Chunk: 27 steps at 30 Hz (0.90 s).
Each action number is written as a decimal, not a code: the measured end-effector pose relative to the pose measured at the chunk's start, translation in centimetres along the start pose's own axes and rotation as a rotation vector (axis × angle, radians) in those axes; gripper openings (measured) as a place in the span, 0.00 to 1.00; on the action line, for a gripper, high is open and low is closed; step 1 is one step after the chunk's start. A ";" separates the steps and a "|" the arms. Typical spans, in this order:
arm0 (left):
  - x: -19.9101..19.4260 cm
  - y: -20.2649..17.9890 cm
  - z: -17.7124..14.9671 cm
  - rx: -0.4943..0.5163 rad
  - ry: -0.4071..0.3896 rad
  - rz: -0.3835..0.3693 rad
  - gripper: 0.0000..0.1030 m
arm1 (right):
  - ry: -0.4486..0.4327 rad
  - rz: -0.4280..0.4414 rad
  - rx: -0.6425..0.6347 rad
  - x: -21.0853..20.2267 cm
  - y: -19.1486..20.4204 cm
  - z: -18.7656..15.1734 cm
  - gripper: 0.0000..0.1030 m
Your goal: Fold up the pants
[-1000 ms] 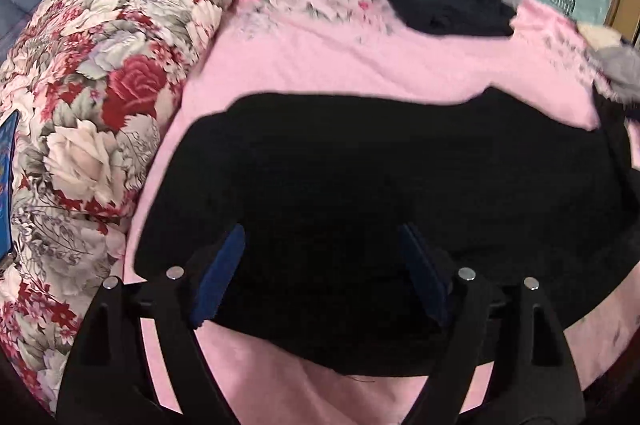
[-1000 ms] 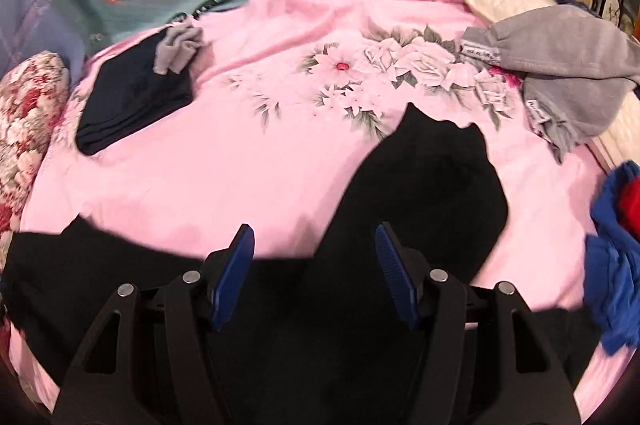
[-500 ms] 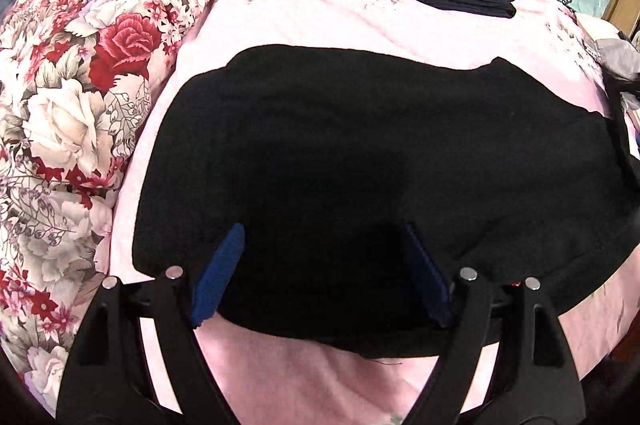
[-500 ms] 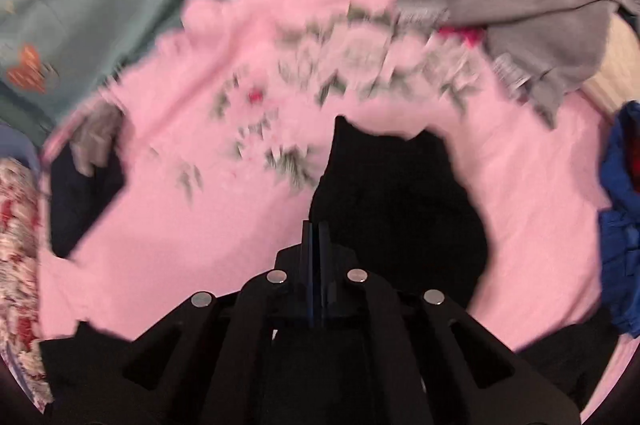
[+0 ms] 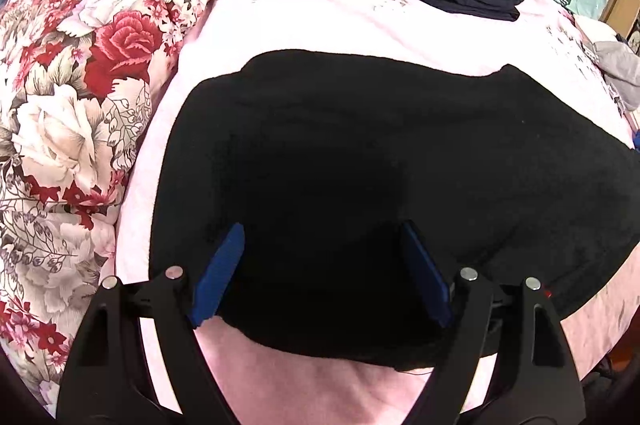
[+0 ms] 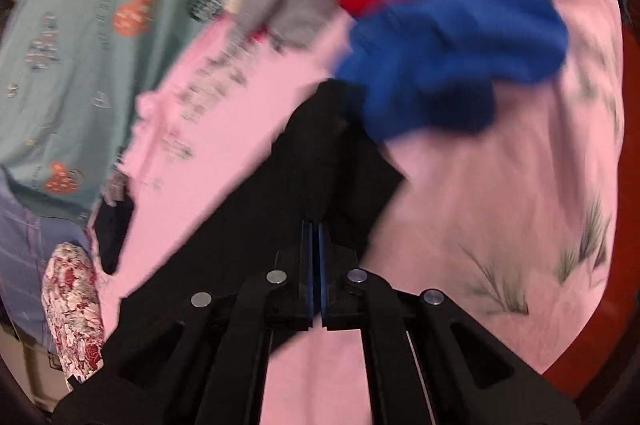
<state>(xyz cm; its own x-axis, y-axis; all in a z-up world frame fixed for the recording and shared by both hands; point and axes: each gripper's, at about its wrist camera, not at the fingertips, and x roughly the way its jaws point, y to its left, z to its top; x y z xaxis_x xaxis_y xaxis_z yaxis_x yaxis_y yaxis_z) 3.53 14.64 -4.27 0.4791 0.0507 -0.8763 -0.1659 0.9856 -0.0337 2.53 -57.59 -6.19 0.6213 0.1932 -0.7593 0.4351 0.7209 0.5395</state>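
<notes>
Pants point(image 5: 360, 165): matt black fleecy cloth; sheet point(image 5: 320, 13): smooth pink printed cloth; left tool point(image 5: 320, 265): matt black plastic, blue pads point(image 5: 218, 273).

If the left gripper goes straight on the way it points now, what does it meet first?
Most likely the black pants. The left gripper is open and points down at them, with the cloth filling the space between and ahead of its fingers. How much gap remains above the cloth is hard to judge.
</notes>
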 end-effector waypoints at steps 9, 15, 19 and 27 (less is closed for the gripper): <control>-0.6 0.2 0.0 -0.048 -0.024 -0.022 0.82 | -0.129 -0.039 -0.132 -1.8 3.4 0.2 0.42; 0.4 0.7 0.4 -0.060 -0.027 -0.040 0.82 | -0.123 -0.107 -0.112 1.1 3.6 1.9 0.00; 0.6 0.9 0.8 -0.032 -0.022 -0.016 0.74 | -0.243 -0.206 -0.133 -2.3 3.4 1.4 0.00; -1.5 0.6 0.1 -0.065 -0.044 -0.053 0.85 | -0.140 -0.229 -0.354 -1.2 7.0 -2.1 0.49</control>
<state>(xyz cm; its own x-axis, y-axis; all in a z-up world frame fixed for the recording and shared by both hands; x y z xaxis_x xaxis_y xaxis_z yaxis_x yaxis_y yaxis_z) 2.79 15.17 -2.94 0.5256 0.0067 -0.8507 -0.1943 0.9745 -0.1123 3.44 -51.43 -2.25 0.6281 -0.0724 -0.7748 0.3369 0.9228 0.1869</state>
